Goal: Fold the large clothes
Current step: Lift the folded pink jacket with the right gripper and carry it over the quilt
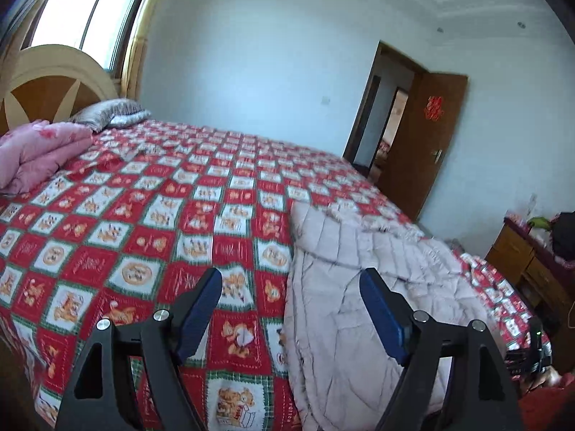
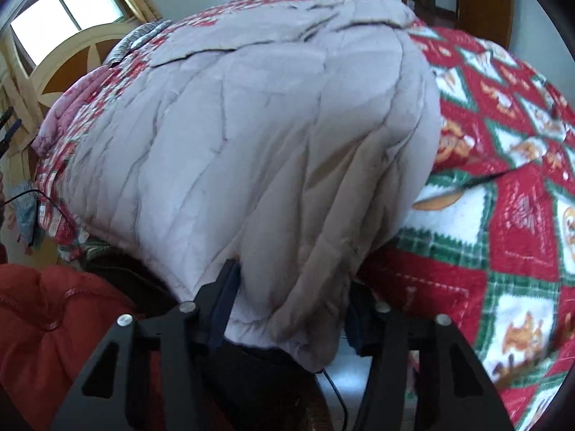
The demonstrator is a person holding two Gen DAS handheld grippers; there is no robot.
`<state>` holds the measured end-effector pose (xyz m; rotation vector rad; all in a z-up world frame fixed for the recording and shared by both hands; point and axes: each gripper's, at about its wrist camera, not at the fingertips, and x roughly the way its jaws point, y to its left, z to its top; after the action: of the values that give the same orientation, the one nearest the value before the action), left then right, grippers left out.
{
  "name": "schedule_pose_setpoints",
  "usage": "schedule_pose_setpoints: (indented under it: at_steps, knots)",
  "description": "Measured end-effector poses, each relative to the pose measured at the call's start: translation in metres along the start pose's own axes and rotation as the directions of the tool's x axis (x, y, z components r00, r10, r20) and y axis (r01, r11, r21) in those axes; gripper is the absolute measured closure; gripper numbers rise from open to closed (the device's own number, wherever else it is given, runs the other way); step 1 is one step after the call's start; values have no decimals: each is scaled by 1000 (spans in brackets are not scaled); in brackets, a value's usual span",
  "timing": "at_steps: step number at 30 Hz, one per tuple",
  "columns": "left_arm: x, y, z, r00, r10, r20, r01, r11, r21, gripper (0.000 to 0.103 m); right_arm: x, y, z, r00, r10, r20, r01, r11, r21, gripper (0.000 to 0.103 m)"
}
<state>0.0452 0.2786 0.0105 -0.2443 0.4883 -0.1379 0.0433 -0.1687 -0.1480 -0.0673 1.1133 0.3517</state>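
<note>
A pale grey-pink quilted garment (image 1: 359,287) lies spread on the right part of a bed under a red patchwork quilt (image 1: 143,215), its near end hanging over the bed's edge. My left gripper (image 1: 291,276) hovers above the bed at the garment's left border, open, with nothing between its blue pads (image 1: 201,309). In the right wrist view the garment (image 2: 269,143) fills the frame. Its hanging end bulges between the fingers of my right gripper (image 2: 291,287), which is shut on the cloth. The right pad is mostly hidden behind the fabric.
A folded pink duvet (image 1: 36,154) and a grey pillow (image 1: 111,113) lie by the headboard (image 1: 54,82). An open brown door (image 1: 424,143) and a wooden dresser (image 1: 528,262) stand right of the bed. A person's red padded sleeve (image 2: 54,323) is at lower left.
</note>
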Motion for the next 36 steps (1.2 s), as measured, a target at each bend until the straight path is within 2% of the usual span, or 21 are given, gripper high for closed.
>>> schedule_pose_setpoints:
  at_steps: [1, 2, 4, 6, 8, 13, 14, 18, 20, 22, 24, 26, 31, 36]
  knots:
    - [5, -3, -3, 1000, 6, -15, -6, 1000, 8, 24, 1, 3, 0, 1000, 3, -15, -3, 1000, -14, 59]
    - [9, -6, -5, 999, 10, -31, -9, 1000, 21, 24, 1, 5, 0, 1000, 7, -19, -8, 1000, -22, 77]
    - [13, -13, -8, 999, 17, -44, -14, 998, 58, 24, -9, 4, 3, 998, 63, -1, -63, 998, -10, 82]
    - [12, -18, -11, 999, 19, -43, -15, 996, 87, 24, -24, -4, 8, 989, 145, 35, -146, 989, 33, 84]
    - [12, -20, -13, 999, 17, -43, -13, 994, 109, 24, -43, -12, 16, 970, 222, 96, -229, 970, 75, 85]
    - [20, -16, -16, 997, 31, -64, -23, 993, 115, 23, -82, -29, 52, 893, 363, 265, -408, 902, 141, 86]
    - [22, -15, -16, 997, 34, -68, -26, 993, 111, 23, -87, -30, 62, 879, 379, 290, -431, 891, 143, 86]
    - [27, -6, -17, 996, 47, -76, -40, 995, 91, 23, -102, -32, 106, 858, 367, 360, -438, 889, 137, 86]
    - [28, -1, -17, 995, 60, -77, -53, 994, 90, 23, -103, -44, 132, 839, 375, 395, -470, 864, 178, 86]
    - [31, 4, -17, 994, 77, -78, -69, 993, 95, 23, -99, -55, 154, 831, 365, 419, -481, 850, 214, 86]
    - [37, 8, -17, 992, 93, -85, -84, 991, 99, 23, -91, -70, 175, 830, 343, 440, -485, 834, 263, 86]
    - [46, 14, -18, 990, 98, -104, -88, 991, 96, 23, -76, -83, 195, 838, 313, 447, -476, 821, 317, 86]
    - [74, 18, -20, 984, 85, -160, -68, 992, 107, 23, -28, -117, 240, 885, 204, 419, -400, 795, 457, 86]
    - [94, 2, -12, 986, -25, -163, 47, 991, 129, 23, 25, -145, 261, 931, 128, 343, -317, 750, 581, 86]
